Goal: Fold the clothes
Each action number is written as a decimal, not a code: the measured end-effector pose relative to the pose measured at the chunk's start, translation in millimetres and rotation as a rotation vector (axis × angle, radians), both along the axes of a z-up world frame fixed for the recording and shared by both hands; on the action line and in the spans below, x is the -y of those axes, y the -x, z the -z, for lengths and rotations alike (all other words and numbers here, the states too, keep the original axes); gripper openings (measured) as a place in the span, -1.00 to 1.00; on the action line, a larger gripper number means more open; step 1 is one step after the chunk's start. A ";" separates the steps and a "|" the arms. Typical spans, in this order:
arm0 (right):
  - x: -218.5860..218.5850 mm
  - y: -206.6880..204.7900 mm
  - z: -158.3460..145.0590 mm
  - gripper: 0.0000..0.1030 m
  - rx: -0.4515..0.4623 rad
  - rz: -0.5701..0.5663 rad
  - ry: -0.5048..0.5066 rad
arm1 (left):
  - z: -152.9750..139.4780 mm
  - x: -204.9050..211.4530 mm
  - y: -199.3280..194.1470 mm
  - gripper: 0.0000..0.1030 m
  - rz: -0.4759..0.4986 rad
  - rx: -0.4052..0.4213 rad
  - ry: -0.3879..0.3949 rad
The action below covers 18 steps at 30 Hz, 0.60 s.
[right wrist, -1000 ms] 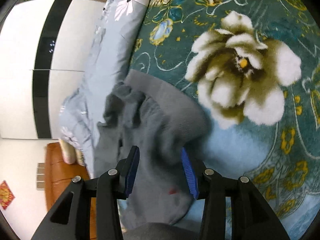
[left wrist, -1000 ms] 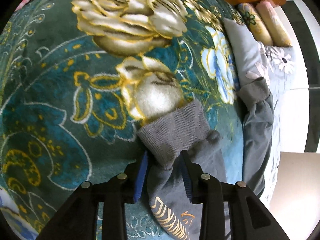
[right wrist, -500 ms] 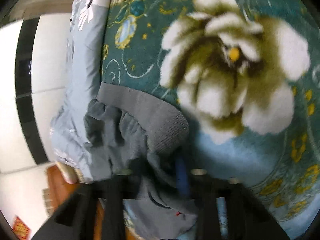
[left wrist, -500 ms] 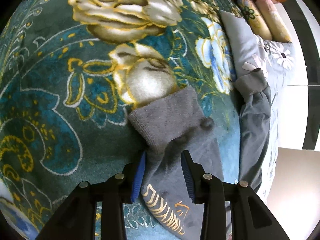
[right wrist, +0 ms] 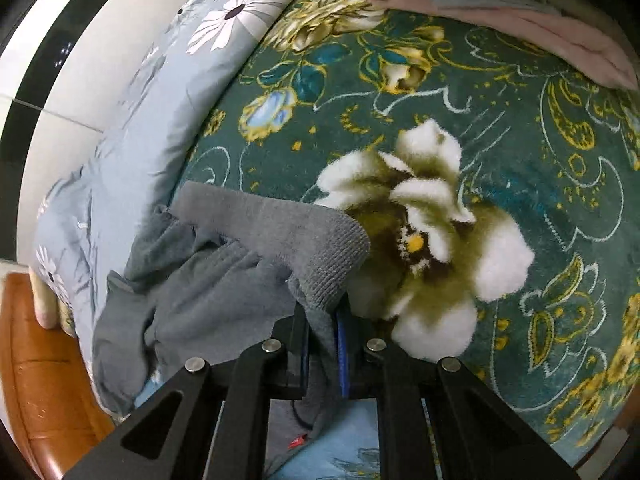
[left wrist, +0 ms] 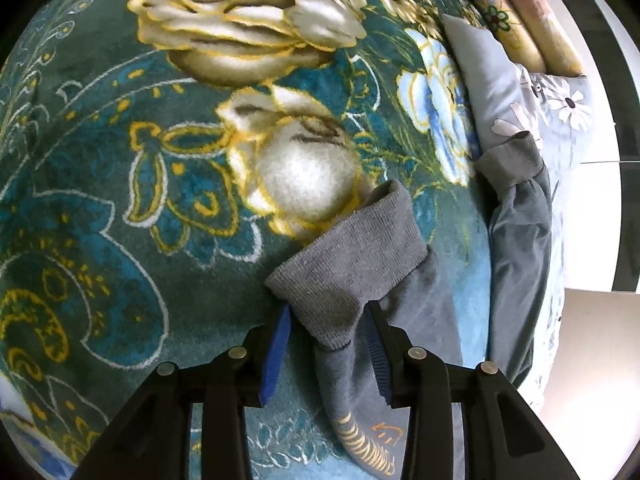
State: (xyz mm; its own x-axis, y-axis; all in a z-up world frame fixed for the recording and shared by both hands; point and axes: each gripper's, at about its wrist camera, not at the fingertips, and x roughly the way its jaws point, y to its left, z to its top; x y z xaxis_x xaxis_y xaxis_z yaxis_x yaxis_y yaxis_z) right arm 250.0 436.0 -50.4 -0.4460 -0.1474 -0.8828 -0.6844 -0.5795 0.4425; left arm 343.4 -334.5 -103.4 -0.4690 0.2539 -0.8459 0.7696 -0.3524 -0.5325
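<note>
Two cuffs of one grey sweatshirt (left wrist: pixel 424 312) are engaged on the flowered blanket (left wrist: pixel 120 184) covering the bed. One ribbed cuff (right wrist: pixel 288 236) is clamped in the right gripper (right wrist: pixel 323 344). The other cuff (left wrist: pixel 352 264) lies between the parted jaws of the left gripper (left wrist: pixel 328 354), sleeve running back beneath it; firm pad contact cannot be confirmed. Gold lettering (left wrist: pixel 368 448) on the sweatshirt cannot be read.

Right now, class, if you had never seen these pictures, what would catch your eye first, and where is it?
First, the big white flower woven into the green floral blanket, just right of centre. Next, the grey garment lying at the blanket's left edge, its ribbed cuff clamped in the right gripper. In the left wrist view, another ribbed cuff sits between the left gripper fingers.
</note>
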 end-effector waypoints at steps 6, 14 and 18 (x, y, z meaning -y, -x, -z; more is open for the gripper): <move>2.2 -1.8 -28.5 -0.37 0.078 -0.089 -0.128 | -17.5 7.4 -1.1 -0.19 0.057 -0.012 0.069; 93.7 65.1 -75.5 -0.36 0.017 -0.350 -0.114 | -23.7 14.7 64.2 -0.17 0.319 0.015 0.238; 191.9 104.4 -47.0 -0.32 0.063 -0.513 0.017 | -7.1 15.5 86.8 -0.17 0.314 0.035 0.206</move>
